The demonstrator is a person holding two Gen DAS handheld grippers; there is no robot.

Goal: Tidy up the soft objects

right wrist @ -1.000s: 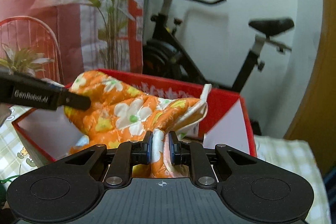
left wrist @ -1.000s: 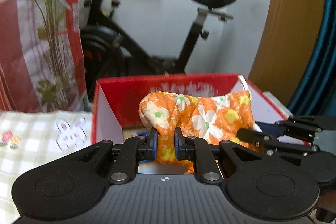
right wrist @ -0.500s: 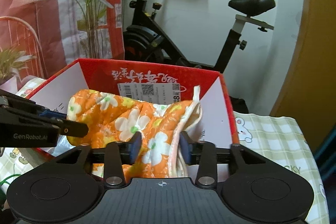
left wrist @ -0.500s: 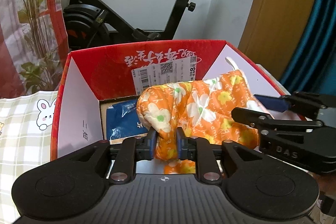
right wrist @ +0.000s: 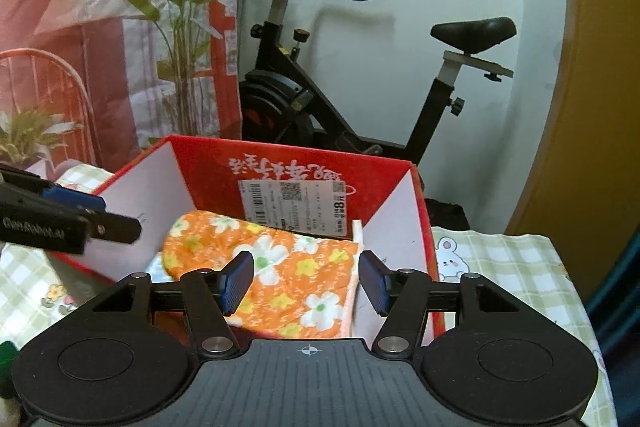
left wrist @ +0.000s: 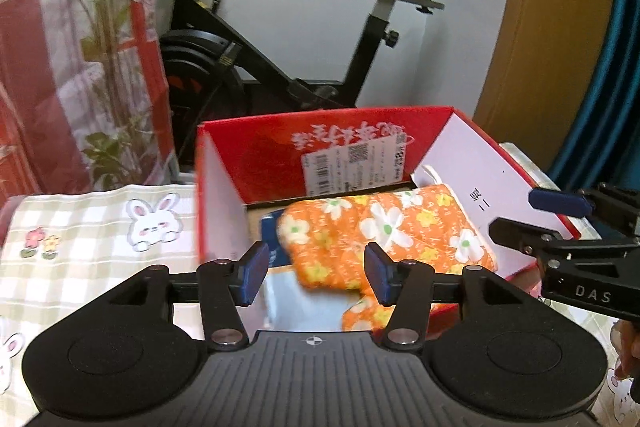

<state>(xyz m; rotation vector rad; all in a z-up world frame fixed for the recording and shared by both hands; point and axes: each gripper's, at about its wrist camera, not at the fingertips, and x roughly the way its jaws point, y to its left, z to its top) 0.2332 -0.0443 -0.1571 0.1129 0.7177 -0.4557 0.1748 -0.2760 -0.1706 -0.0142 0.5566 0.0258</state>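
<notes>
An orange flowered padded cloth (left wrist: 384, 231) lies inside the red cardboard box (left wrist: 264, 155), on top of a blue item (left wrist: 270, 227). My left gripper (left wrist: 314, 273) hovers at the box's near edge, its jaws opening, pads apart and clear of the cloth. In the right wrist view the same cloth (right wrist: 288, 267) rests on the floor of the box (right wrist: 208, 167). My right gripper (right wrist: 306, 285) is above its near right corner with jaws opening and nothing pinched. The right gripper (left wrist: 560, 223) also shows at the right in the left wrist view, and the left gripper (right wrist: 96, 215) shows at the left in the right wrist view.
The box stands on a checked tablecloth (left wrist: 92, 227) printed with rabbits. Behind it are an exercise bike (left wrist: 280, 67), a tall leafy plant (right wrist: 180, 27) and a red-and-white curtain (left wrist: 48, 67). A wooden door (right wrist: 592, 107) is at the right.
Both grippers let go of the orange cloth, which dropped from a raised bunch to lie flat in the box. Both pairs of jaws went from pinched to wide apart and drew back slightly.
</notes>
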